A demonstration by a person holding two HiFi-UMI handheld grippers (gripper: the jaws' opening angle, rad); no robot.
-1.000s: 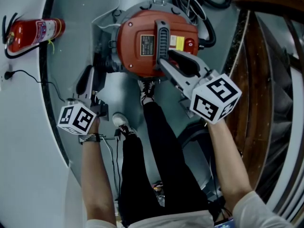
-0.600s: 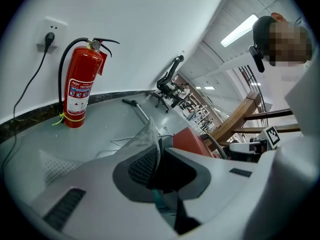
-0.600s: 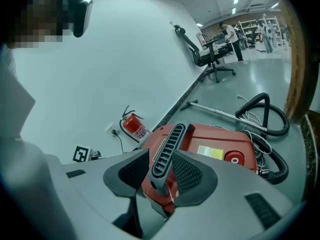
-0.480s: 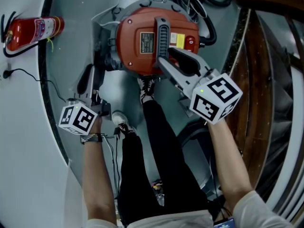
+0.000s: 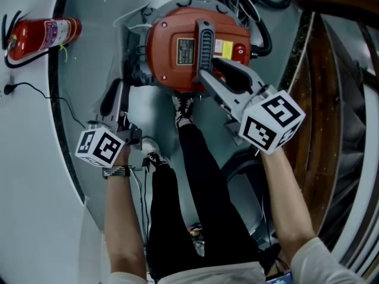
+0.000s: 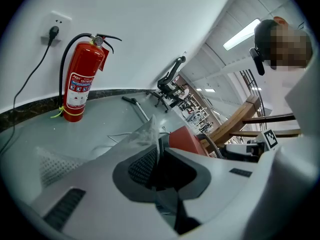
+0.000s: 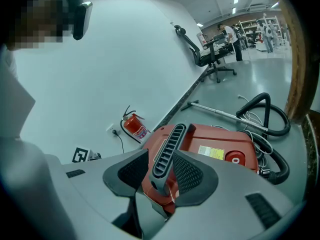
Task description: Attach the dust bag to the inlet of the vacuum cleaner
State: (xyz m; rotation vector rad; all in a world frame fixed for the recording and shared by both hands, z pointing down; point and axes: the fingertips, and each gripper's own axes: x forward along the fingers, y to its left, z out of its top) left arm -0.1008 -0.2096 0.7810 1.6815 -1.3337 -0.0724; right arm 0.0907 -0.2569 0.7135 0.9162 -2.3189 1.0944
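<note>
Since 1 second ago the left gripper [image 5: 120,93] has slid a little toward the vacuum [image 5: 174,49], and both marker cubes sit slightly lower in the head view; the vacuum itself has not shifted on the floor.

A grey, smooth floor [image 5: 89,52] meets a white wall [image 5: 23,158] along a dark skirting band [image 5: 57,99]. Wooden rails [image 5: 320,87] run along the right side. The gripper views show a long hall with ceiling strip lights and an office chair [image 7: 212,54] far down the wall.

The red vacuum stands on the floor just ahead of the person's shoes [image 5: 185,110]. A black hose [image 5: 262,37] curls at its far right side, and a metal wand [image 7: 220,112] lies on the floor beyond it. A red extinguisher [image 5: 41,37] stands against the wall, well apart from the vacuum, with a plugged socket [image 6: 55,25] beside it.

The bag [image 6: 142,131], pale and crinkled, lies against the vacuum's left side. The left gripper's 2 jaws are pressed together at their tips with the bag's edge pinched there.

The right gripper [image 7: 161,159] has its 2 pads clamped on either side of the vacuum's ribbed black handle [image 7: 167,146], which runs across the top of the red body.
</note>
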